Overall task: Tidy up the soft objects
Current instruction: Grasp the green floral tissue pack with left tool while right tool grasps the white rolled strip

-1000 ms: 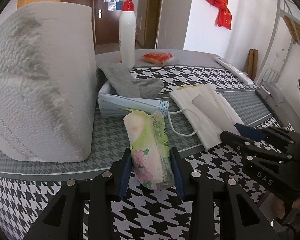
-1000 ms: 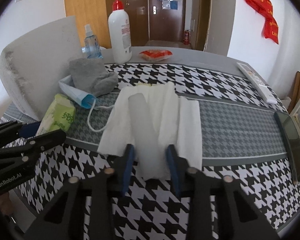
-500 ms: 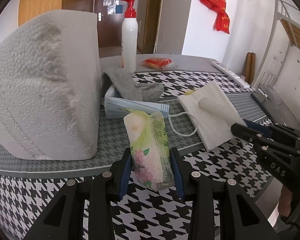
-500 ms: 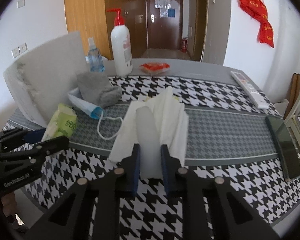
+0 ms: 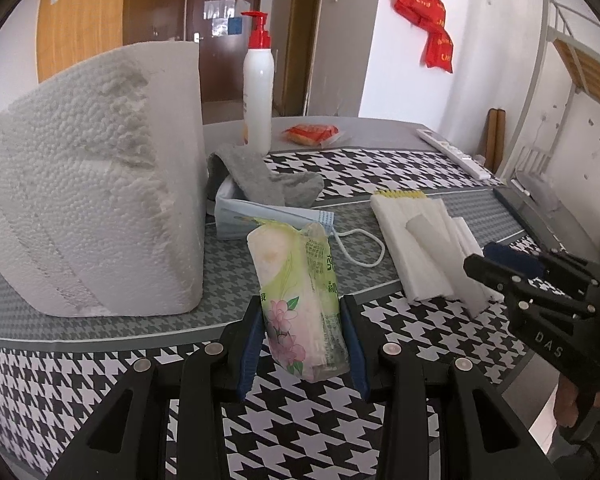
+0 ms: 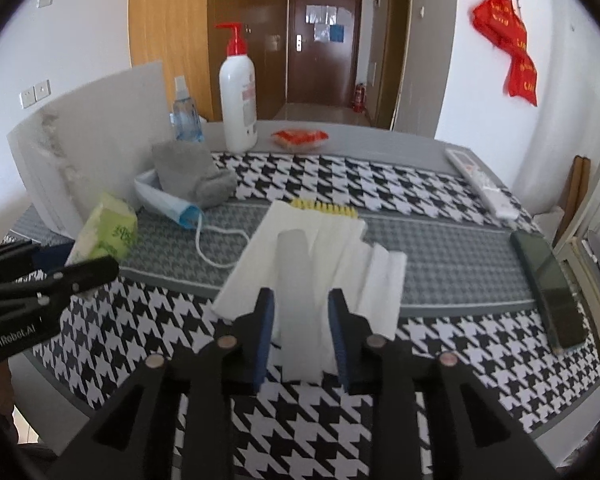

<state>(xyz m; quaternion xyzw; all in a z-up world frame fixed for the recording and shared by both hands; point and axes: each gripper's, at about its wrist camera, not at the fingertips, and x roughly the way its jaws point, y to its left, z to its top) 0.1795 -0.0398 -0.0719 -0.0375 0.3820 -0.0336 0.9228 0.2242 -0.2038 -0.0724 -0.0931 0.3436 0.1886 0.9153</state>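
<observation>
at the table's far edge we see a pump bottle, spray bottle, and remote; a phone lies near the right edge.

I read "DAS" on my right gripper and "GenRobot.AI" on my left gripper; other print is too blurred.

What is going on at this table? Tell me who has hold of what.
A person is sorting soft things with two handheld tools. The left tool holds a green tissue pack between its fingers, just in front of the big white paper roll. The right tool has its fingers on either side of a fold of the white cloth, which lies spread on the checked table. A grey sock lies on a blue face mask beside the roll, untouched.
</observation>
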